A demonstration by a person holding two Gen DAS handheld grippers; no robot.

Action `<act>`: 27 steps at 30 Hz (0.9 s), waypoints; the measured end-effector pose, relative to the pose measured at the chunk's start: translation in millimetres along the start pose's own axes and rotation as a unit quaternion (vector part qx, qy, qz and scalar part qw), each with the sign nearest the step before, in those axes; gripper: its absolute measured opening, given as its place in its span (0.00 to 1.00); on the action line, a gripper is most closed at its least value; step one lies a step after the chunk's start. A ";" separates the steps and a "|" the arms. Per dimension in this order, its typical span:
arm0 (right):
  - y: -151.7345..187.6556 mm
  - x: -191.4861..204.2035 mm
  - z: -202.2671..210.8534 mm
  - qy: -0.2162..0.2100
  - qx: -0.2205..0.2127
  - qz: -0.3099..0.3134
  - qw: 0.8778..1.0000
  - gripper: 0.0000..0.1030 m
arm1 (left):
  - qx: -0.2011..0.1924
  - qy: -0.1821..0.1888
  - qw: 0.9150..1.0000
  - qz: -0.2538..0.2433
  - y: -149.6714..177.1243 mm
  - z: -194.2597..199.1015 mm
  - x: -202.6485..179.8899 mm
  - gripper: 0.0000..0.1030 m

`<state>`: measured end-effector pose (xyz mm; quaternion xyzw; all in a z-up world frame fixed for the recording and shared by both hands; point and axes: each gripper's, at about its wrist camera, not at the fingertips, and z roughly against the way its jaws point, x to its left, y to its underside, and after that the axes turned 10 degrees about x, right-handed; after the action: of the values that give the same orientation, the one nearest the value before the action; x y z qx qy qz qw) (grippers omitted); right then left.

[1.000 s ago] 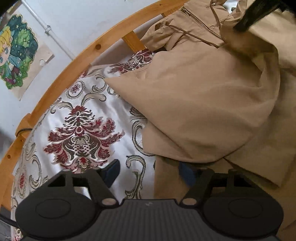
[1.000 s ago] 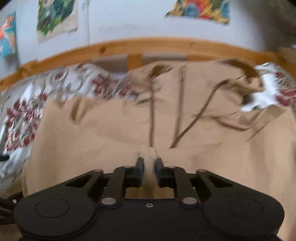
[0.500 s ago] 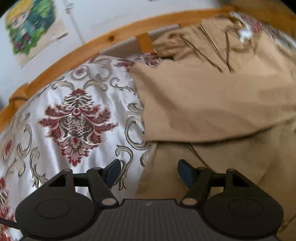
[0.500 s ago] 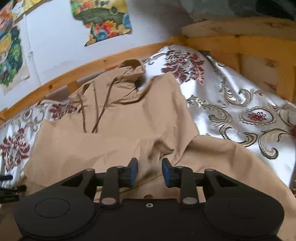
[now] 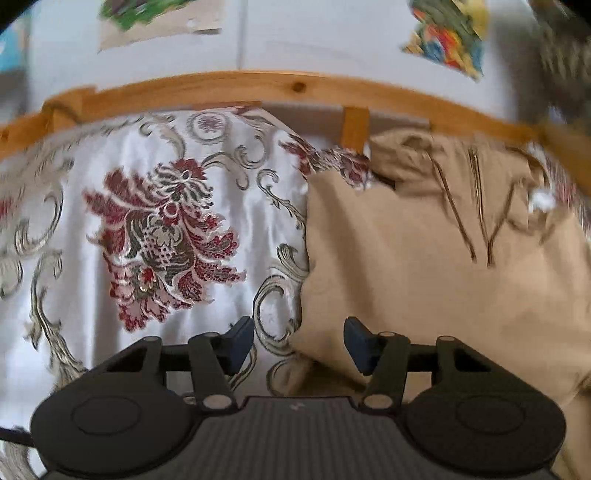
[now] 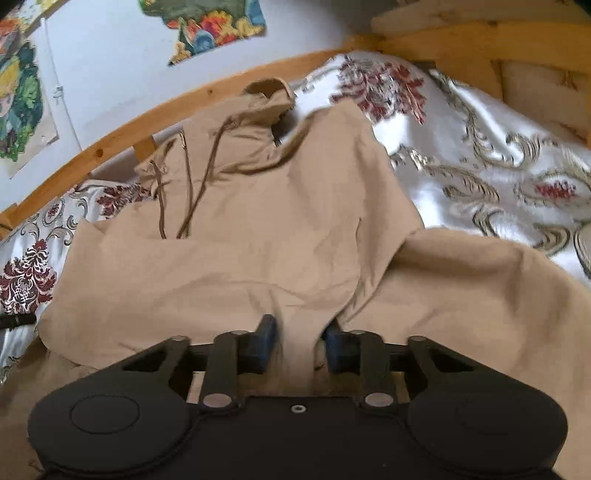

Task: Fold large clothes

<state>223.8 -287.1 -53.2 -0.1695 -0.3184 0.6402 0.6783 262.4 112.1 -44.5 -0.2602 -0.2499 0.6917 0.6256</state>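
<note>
The left gripper (image 5: 298,345) hung with closing jaws empty over the hoodie's edge. The right gripper (image 6: 300,345) was closing around a fabric ridge. One tan hoodie (image 6: 258,229) lay on the bed (image 6: 480,155), two drawstrings (image 6: 192,184) near the rail (image 6: 110,144).

Hoodie (image 6: 258,236): plain tan, no print; drawstrings (image 6: 192,192) darker brown. Bedspread (image 5: 155,229): glossy white satin, dark red and olive floral medallions, grey-gold scrollwork. Bed frame (image 5: 258,86): honey-orange pine, dark knots. Wall (image 6: 110,74): pale bluish white. Posters (image 6: 207,26): green, yellow, orange, blue cartoon art. Left claw (image 5: 298,345), right claw (image 6: 300,345): matt black, dark blue pads.
</note>
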 end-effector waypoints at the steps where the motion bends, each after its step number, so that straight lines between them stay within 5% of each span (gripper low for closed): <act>1: 1.0 1.2 0.1 0.002 -0.003 0.005 1.000 0.23 | 0.009 -0.005 1.000 0.003 -2.6 -5.7 1.7 0.59; 4: 5.3 1.3 -0.4 0.006 -0.007 0.002 1.000 0.23 | 0.055 -0.046 0.997 0.001 -11.3 -32.9 1.5 0.56; 7: 7.8 3.0 5.6 0.010 -0.010 -0.001 1.000 0.20 | 0.073 -0.015 0.997 0.019 -13.1 -44.1 0.7 0.17; 14: 5.3 12.9 29.3 0.013 0.018 -0.008 1.000 0.12 | 0.069 -0.086 0.994 0.015 -18.3 -34.1 -23.2 0.12; 17: 9.3 9.6 16.4 0.016 0.060 -0.004 0.998 0.14 | 0.077 -0.100 0.992 0.002 -20.0 -38.9 -30.5 0.17; 20: 8.1 2.8 21.1 0.005 0.065 -0.025 0.998 0.20 | 0.050 -0.128 0.990 0.042 -21.8 -28.0 -30.1 0.23; 22: 9.4 1.4 30.9 0.011 0.046 -0.023 0.999 0.25 | 0.031 -0.119 0.990 0.075 -29.7 -18.1 -27.2 0.34; 24: 13.0 1.4 37.4 0.022 0.017 -0.002 1.000 0.35 | 0.013 -0.117 0.989 0.088 -41.0 -12.4 -29.4 0.56; 27: 16.8 3.8 34.2 0.035 -0.037 0.053 0.997 0.47 | -0.003 -0.113 0.990 0.079 -58.6 -13.0 -38.3 0.58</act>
<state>188.8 -287.4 -37.7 -0.2334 -0.3080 0.6568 0.6475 317.4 79.7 -13.0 -0.2015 -0.2997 0.7633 0.5357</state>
